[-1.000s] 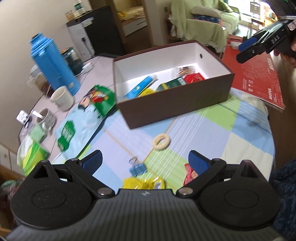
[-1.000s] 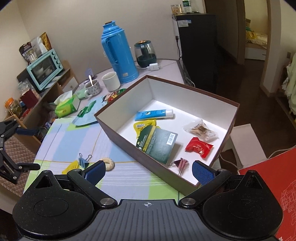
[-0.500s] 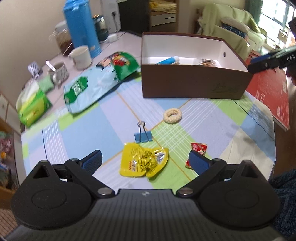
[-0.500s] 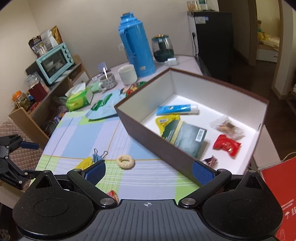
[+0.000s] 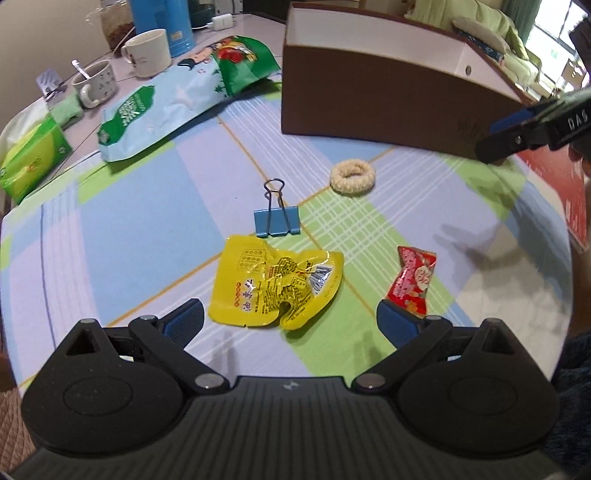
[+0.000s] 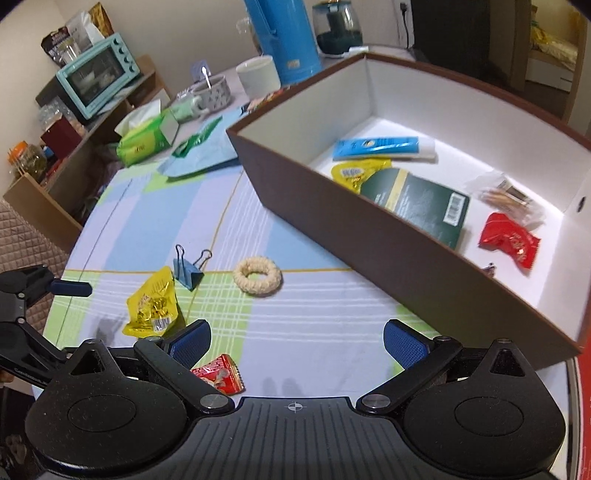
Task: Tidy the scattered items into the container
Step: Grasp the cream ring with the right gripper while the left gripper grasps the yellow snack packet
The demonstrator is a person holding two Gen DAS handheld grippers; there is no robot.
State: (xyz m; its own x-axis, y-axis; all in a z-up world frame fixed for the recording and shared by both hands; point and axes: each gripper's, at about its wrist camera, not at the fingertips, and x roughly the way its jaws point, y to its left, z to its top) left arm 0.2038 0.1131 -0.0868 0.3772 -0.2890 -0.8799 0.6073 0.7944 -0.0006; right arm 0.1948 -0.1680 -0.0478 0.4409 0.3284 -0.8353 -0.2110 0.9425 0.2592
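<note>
Right gripper (image 5: 532,129) reads "DAS", cut off at the frame edge. Yellow packet (image 5: 275,286) print is illegible. Both grippers, left gripper (image 5: 290,321) included, gape empty.

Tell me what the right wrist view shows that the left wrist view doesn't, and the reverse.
Only the right wrist view looks into the brown box: a blue tube, a dark green packet, a red packet. It also shows the teal oven.

Only the left wrist view shows the right gripper from outside, and the sofa.

Both show the yellow packet, blue binder clip, woven ring and red candy on the checked cloth, outside the box.
</note>
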